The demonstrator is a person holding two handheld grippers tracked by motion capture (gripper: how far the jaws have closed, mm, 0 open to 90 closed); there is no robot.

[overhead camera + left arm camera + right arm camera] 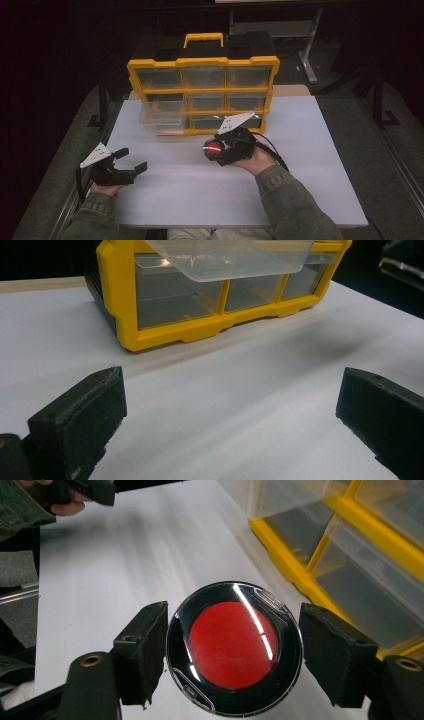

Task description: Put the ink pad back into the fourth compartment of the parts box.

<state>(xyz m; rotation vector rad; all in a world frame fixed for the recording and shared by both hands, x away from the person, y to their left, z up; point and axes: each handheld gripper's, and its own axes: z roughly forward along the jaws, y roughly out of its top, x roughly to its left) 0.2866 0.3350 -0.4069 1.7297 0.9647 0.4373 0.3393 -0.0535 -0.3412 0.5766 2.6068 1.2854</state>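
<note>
Nearest, at about 7 o'clock on the white bench [300,165], the left tool [131,161] rests in the person's hand with its black jaws spread wide apart around bare surface. Toward the centre, the right tool [210,148] is clamped on a round black-rimmed compact with a red centre under a clear lid [235,647], one jaw pressed to each side of its rim, held just above the bench. Farther off at 12 o'clock stands the yellow plastic organiser with clear drawers [202,95]; one clear drawer [162,120] on its left column juts out from the frame.
</note>
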